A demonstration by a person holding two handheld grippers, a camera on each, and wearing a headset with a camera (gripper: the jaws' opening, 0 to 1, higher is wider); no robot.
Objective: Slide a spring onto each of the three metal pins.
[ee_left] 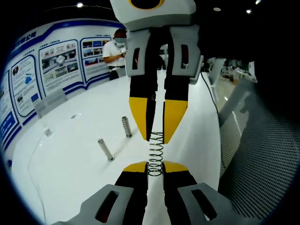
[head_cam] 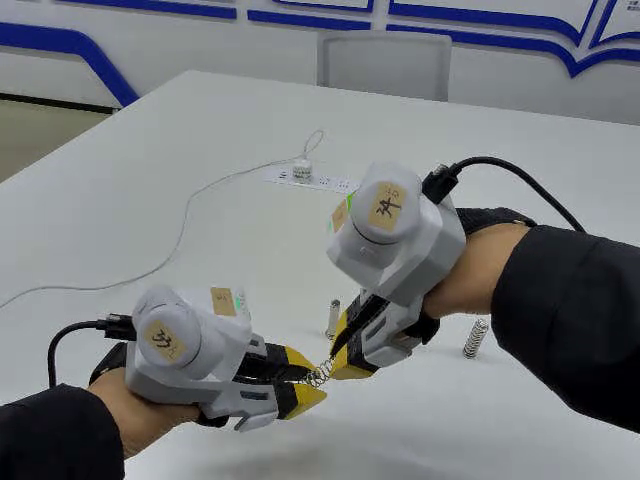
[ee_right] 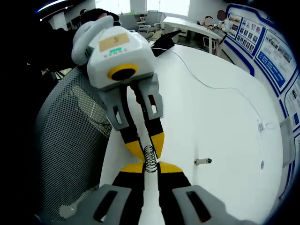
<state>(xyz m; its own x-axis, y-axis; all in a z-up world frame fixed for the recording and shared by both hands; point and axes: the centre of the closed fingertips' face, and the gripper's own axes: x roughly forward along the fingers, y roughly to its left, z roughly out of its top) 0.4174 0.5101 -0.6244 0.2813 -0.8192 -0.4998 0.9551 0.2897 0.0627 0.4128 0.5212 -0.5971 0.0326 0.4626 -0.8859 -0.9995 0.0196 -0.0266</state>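
Note:
A small steel spring hangs in the air between both grippers, over the white table. My left gripper comes from the lower left and is shut on one end of the spring. From above, my right gripper pinches the other end, its yellow fingers closed on the coil. The right gripper view has the same spring pinched between my right gripper and the left one's tips. A bare metal pin stands just behind the grippers. A second coil stands upright farther right.
A white power strip with a thin cable lies at mid-table. A grey chair stands at the far edge. A mesh chair seat is beside the table. A person stands far off by the wall posters.

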